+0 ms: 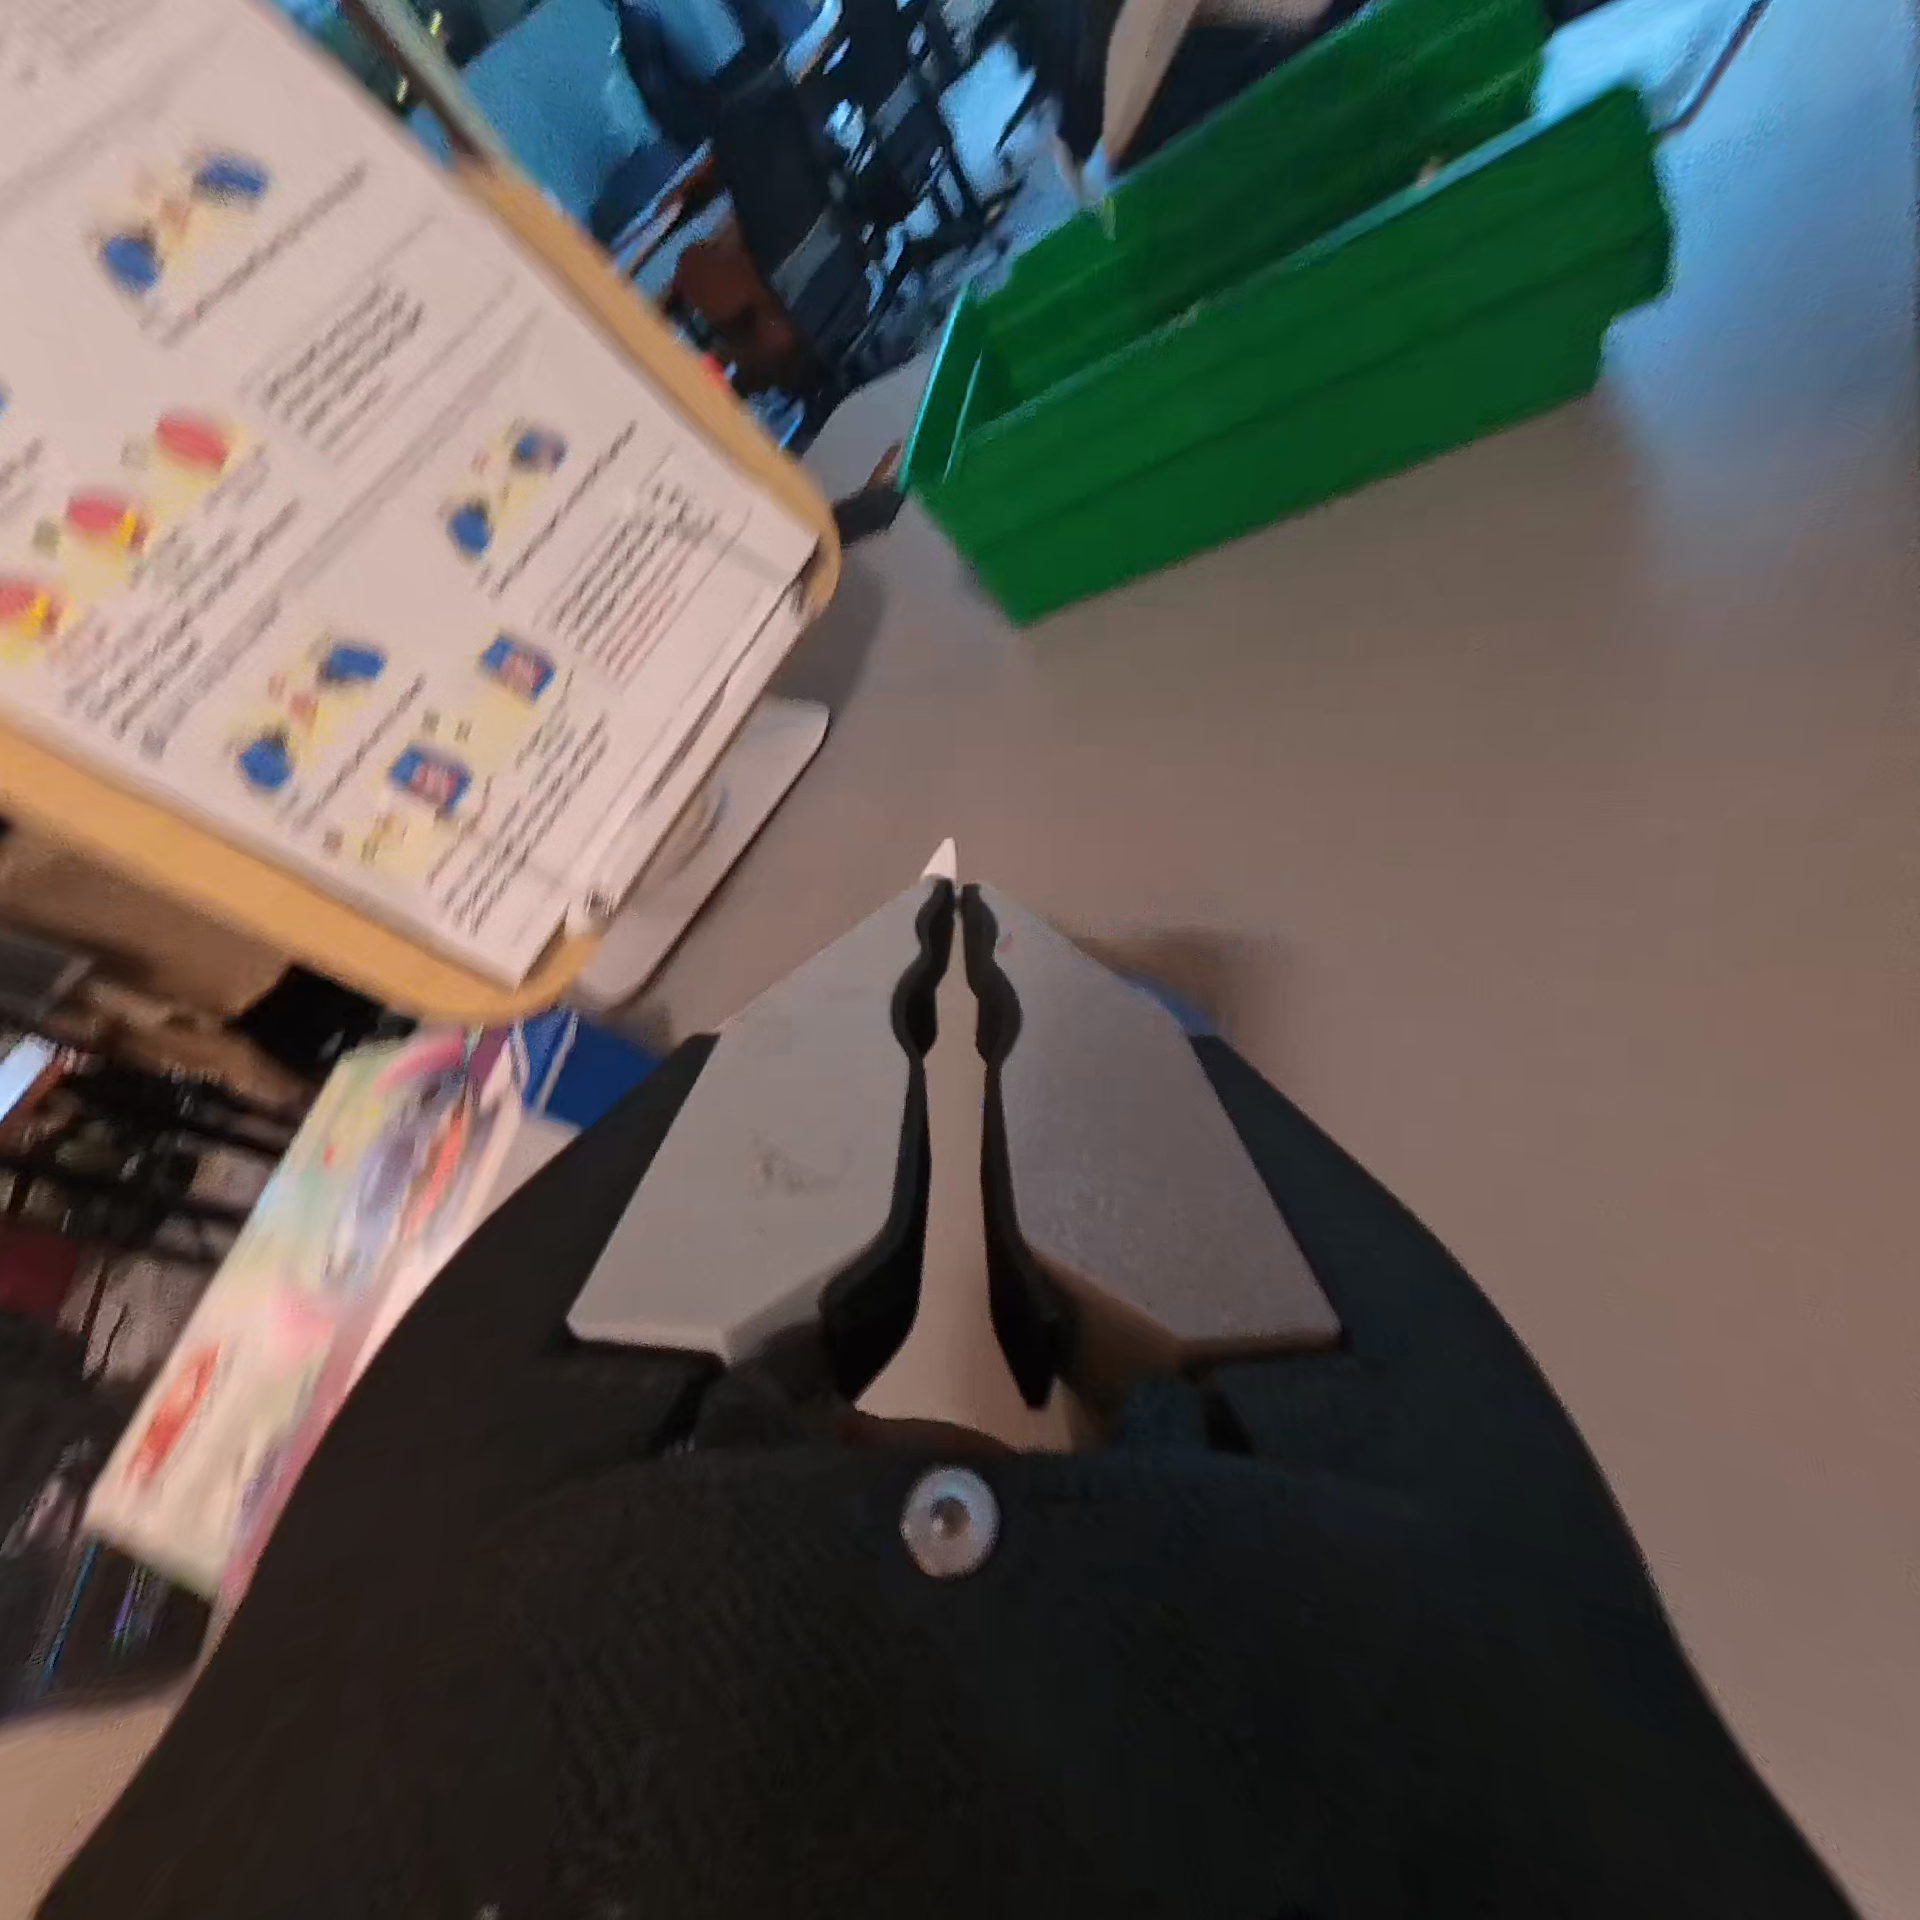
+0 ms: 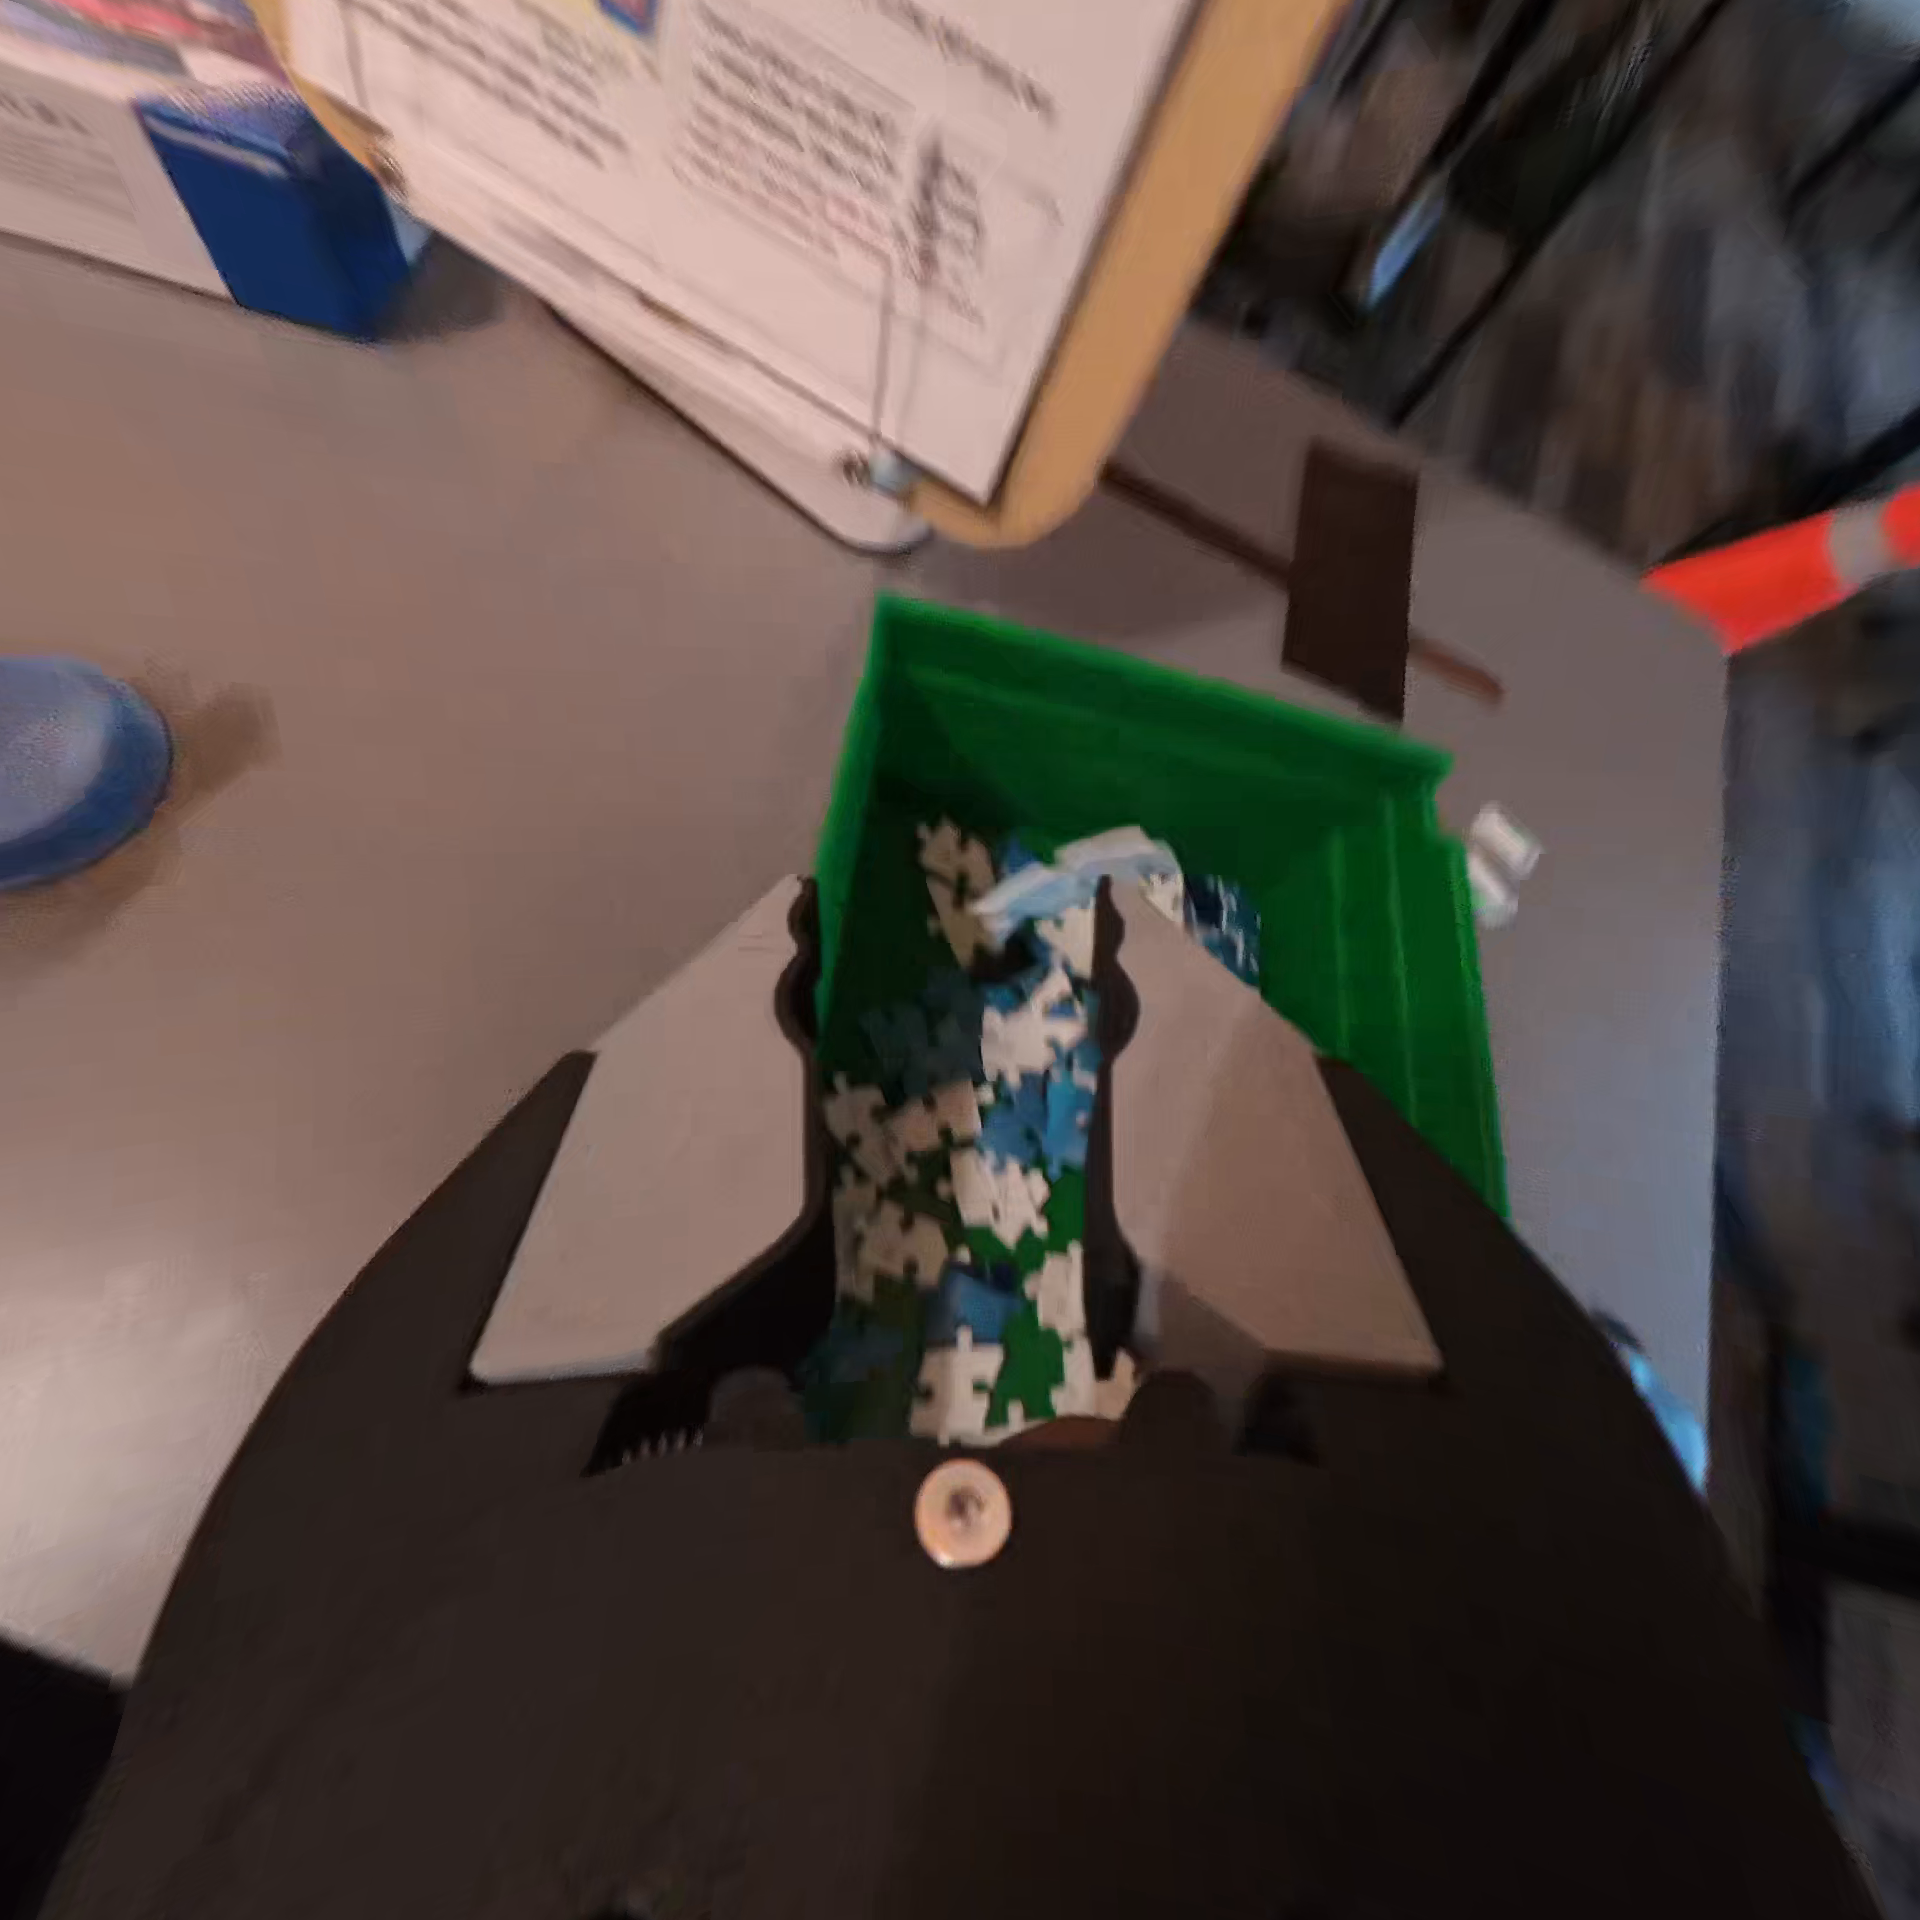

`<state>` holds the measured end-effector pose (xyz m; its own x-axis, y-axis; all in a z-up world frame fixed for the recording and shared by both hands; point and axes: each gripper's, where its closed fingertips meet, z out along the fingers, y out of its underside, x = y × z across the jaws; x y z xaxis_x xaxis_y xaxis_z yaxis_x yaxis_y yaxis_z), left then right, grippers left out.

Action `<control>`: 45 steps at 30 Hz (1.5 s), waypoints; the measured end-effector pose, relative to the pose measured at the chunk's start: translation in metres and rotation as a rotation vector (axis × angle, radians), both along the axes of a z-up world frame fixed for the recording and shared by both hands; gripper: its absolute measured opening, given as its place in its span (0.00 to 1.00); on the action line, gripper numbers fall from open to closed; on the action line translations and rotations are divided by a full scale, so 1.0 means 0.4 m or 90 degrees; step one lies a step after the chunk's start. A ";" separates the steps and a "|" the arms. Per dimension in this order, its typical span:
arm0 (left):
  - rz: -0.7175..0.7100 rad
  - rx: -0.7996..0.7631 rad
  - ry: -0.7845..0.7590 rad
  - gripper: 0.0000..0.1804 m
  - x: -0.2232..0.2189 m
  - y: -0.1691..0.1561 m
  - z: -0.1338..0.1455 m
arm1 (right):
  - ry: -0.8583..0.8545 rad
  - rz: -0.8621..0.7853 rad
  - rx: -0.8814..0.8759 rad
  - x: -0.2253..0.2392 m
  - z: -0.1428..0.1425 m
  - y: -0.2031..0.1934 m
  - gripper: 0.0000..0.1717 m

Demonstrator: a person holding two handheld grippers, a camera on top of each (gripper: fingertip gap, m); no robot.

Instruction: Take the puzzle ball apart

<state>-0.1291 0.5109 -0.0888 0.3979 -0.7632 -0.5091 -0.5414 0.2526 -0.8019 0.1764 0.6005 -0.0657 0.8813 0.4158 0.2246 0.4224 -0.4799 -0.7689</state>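
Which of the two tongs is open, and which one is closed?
The right tongs are open, their fingers spread over the green bin of puzzle pieces. The left tongs are closed above the grey table.

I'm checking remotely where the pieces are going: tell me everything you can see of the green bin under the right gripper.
The green bin is an open-topped, rectangular tub, plastic by its look, with ribbed walls. It stands upright on the grey table, below the open right gripper. Loose jigsaw pieces, white, blue and green, cover its floor. A pale, blurred piece shows above the heap. Motion blur hides finer detail.
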 end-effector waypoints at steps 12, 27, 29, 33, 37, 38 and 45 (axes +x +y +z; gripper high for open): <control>-0.093 -0.169 -0.138 0.26 0.617 0.216 0.194 | 0.056 0.042 0.133 0.023 -0.005 -0.159 0.24; 0.276 -0.315 0.025 0.31 -0.402 0.142 -0.208 | 0.103 0.584 -0.105 -0.835 -0.266 -0.296 0.25; 0.287 -0.306 0.034 0.31 -0.440 0.140 -0.248 | 0.039 0.599 -0.114 -0.910 -0.318 -0.265 0.25; 0.273 -0.304 0.071 0.33 -0.460 0.165 -0.304 | -0.034 0.623 -0.209 -0.969 -0.411 -0.243 0.32; 0.226 -0.334 0.116 0.35 -0.442 0.190 -0.341 | -0.025 0.631 -0.183 -0.989 -0.418 -0.221 0.20; 0.211 -0.346 0.131 0.33 -0.438 0.193 -0.354 | -0.027 0.638 -0.176 -0.989 -0.417 -0.222 0.15; 0.217 -0.324 0.128 0.00 -0.458 0.255 -0.363 | -0.016 0.614 -0.136 -0.975 -0.398 -0.233 0.12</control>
<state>-0.3125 0.6130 -0.2341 0.5955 -0.7764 -0.2064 -0.6766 -0.3461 -0.6499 -0.2138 0.5075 -0.2251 0.1391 0.9874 0.0756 0.7204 -0.0485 -0.6919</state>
